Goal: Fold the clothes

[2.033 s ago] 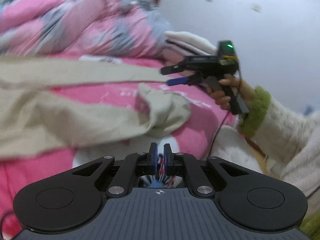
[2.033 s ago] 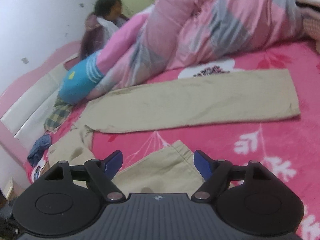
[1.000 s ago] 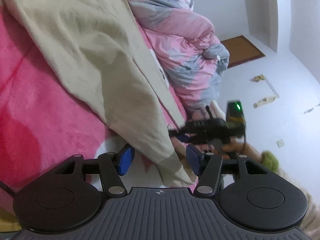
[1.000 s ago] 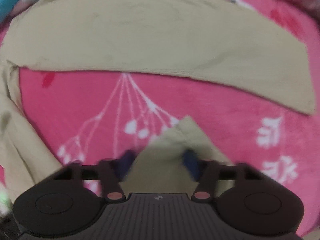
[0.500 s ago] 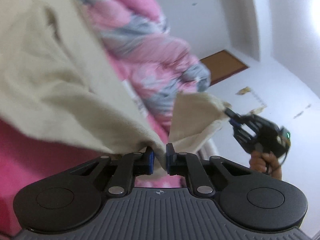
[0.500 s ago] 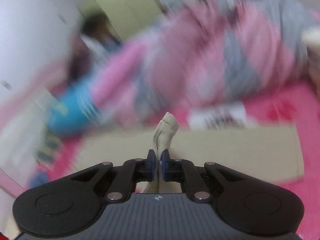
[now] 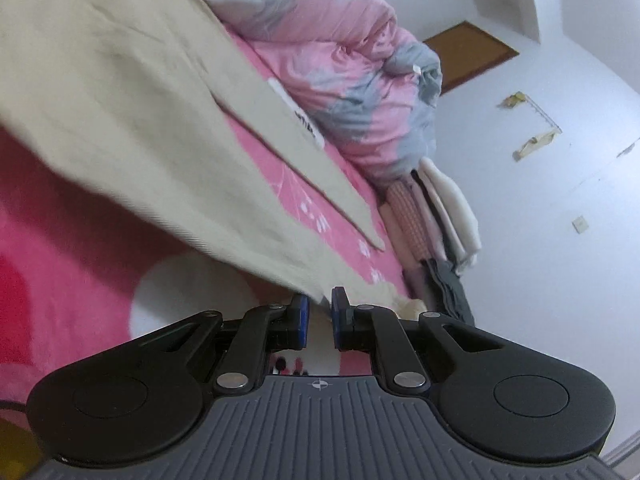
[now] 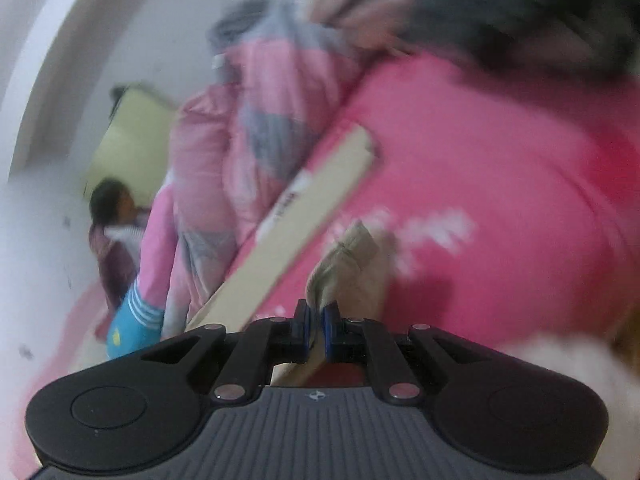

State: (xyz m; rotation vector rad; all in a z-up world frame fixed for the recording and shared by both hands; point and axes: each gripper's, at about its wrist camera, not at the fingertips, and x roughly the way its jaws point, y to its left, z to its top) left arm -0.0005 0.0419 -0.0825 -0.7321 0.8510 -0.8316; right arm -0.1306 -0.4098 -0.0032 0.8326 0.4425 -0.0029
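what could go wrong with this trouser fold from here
The left hand-held gripper has a visible gap between its pads with only the edge of the beige trousers at their tips, so the cloth may slip free. The right hand-held gripper pinches just a small bunched end, which could pull out. The right view is blurred by fast motion, so the carried leg may land skewed on the pink blanket.

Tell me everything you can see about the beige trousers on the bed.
The beige woven-cloth trousers lie spread across the bright pink fleece blanket. Two long legs run side by side, the far one flat with a straight hem, beside the pink and grey quilt. The near leg's end is lifted and bunched: the left tool stands slightly parted at its edge, and the right tool is clamped on a gathered fold. The fabric looks soft, lightly creased and plain.
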